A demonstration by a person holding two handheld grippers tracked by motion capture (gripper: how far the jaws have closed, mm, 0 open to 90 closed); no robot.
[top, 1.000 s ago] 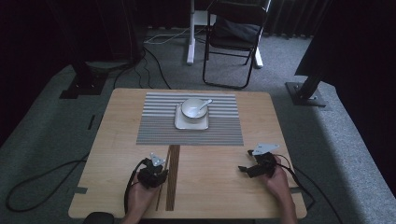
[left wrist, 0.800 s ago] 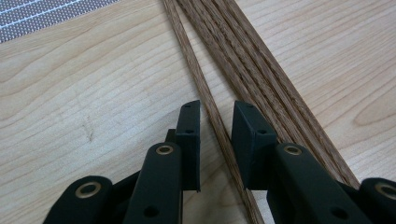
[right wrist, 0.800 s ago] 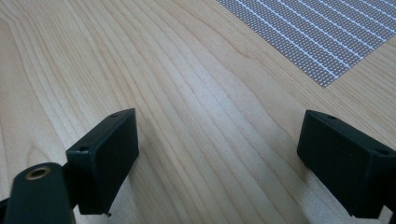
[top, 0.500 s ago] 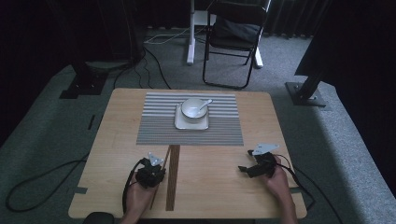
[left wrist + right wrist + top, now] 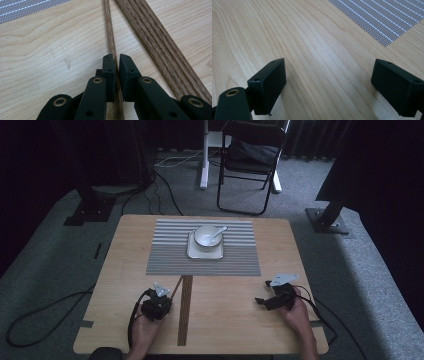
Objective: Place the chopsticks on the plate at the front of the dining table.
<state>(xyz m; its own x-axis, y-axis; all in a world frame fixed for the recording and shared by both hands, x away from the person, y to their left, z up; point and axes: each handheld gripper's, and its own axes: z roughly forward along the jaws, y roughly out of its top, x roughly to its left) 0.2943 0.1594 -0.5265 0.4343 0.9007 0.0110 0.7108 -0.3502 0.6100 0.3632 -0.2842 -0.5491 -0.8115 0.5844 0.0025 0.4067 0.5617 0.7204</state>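
Observation:
A thin wooden stick [image 5: 109, 27] lies on the table beside a wider dark wooden strip [image 5: 155, 37]. My left gripper [image 5: 116, 58] has just been closing, and its pads now press on the thin stick from both sides. From above, the left gripper [image 5: 167, 296] sits near the front left, with the stick [image 5: 177, 283] slanting away from it and the strip [image 5: 185, 312] to its right. My right gripper [image 5: 328, 75] rests open over bare wood with nothing between its fingers. From above, the right gripper [image 5: 263, 292] is at the front right.
A grey striped placemat [image 5: 170, 262] lies at the table's middle and back. On it a white square plate [image 5: 192, 252] carries a white bowl [image 5: 204, 237] with a spoon [image 5: 218, 230]. A folding chair [image 5: 247, 165] stands beyond the far edge.
The left hand has shifted only slightly by the thin stick. The right hand and the dishes have not moved.

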